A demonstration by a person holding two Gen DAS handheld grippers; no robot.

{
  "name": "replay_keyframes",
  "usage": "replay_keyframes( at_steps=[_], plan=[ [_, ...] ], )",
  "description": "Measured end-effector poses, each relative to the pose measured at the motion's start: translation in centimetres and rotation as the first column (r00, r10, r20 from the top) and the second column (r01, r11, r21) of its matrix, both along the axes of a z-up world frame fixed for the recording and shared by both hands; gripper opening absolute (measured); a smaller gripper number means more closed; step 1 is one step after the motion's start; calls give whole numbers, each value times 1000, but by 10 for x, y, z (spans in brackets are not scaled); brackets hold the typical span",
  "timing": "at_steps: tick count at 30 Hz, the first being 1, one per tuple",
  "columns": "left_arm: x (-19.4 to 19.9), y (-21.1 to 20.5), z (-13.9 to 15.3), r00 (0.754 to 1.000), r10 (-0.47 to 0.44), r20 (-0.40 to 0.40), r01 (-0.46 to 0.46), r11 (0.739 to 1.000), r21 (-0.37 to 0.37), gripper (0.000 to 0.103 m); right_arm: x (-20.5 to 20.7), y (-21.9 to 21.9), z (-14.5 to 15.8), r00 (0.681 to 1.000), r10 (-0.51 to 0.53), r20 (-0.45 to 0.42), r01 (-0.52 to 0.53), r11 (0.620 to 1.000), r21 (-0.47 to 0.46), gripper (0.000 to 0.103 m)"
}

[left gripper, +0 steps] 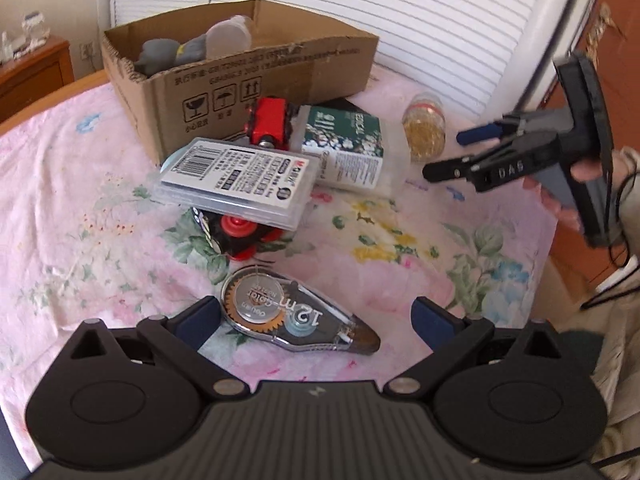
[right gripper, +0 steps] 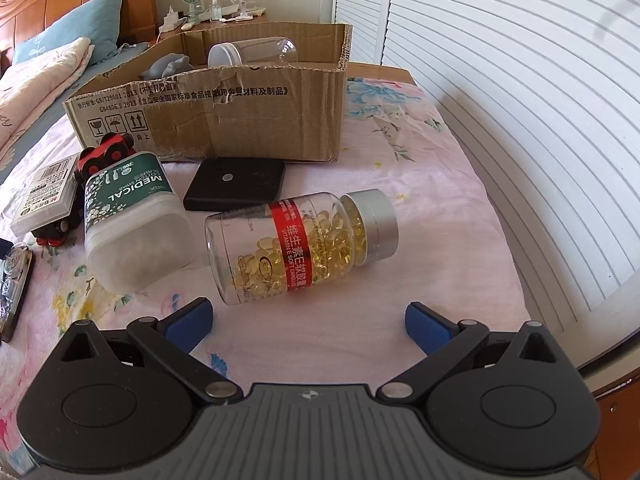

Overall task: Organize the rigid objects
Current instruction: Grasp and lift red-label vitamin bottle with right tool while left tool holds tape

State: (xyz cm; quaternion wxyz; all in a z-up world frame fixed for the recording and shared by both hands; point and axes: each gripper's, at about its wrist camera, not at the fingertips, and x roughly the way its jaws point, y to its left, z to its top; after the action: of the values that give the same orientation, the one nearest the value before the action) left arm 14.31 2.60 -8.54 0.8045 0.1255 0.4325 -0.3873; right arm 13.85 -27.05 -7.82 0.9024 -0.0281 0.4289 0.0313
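**A:** ok, left wrist view, going left to right: cardboard box in the upper left, with a grey toy and a clear jar inside. Below it, at center-left, a clear plastic case lies tilted on a black toy car with red wheels. A correction tape dispenser lies at bottom center, between the spread fingers of the left gripper, which is wide open and holding nothing.

**B:** and the right side?

**A:** right wrist view: medical cotton swab tub lying on its side at left, a flat black case just in front of the box, then the vitamin E capsule bottle on its side in the middle, silver cap pointing right. The right gripper is low in the frame, jaws far apart, empty, the bottle just beyond its tips. Everything sits on a pink floral sheet.
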Motion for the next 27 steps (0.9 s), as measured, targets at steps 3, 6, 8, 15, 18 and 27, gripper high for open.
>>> replay_keyframes(
  at_steps=[3,6,8,15,18,27],
  plan=[
    [-10,-13,-4,991,-82,103,72,993,94,102,0,0,0,1000,-1,2,1,1000,-1,103],
    [-7,-14,-3,993,-89,81,81,992,96,102,-1,1,0,1000,0,3,0,1000,0,103],
    [-8,-14,-3,994,-88,61,83,993,82,102,-1,0,0,1000,3,6,-3,1000,0,103],
    [-31,-24,-2,977,-205,53,198,974,113,102,-3,-1,0,1000,21,13,-21,1000,1,103],
    [-25,-21,-1,981,-188,42,182,977,115,102,-5,-2,0,999,45,12,-45,999,0,103],
    [-23,-28,2,976,-208,58,202,974,103,90,-7,-5,-1,996,82,20,-82,997,1,103]
  ],
)
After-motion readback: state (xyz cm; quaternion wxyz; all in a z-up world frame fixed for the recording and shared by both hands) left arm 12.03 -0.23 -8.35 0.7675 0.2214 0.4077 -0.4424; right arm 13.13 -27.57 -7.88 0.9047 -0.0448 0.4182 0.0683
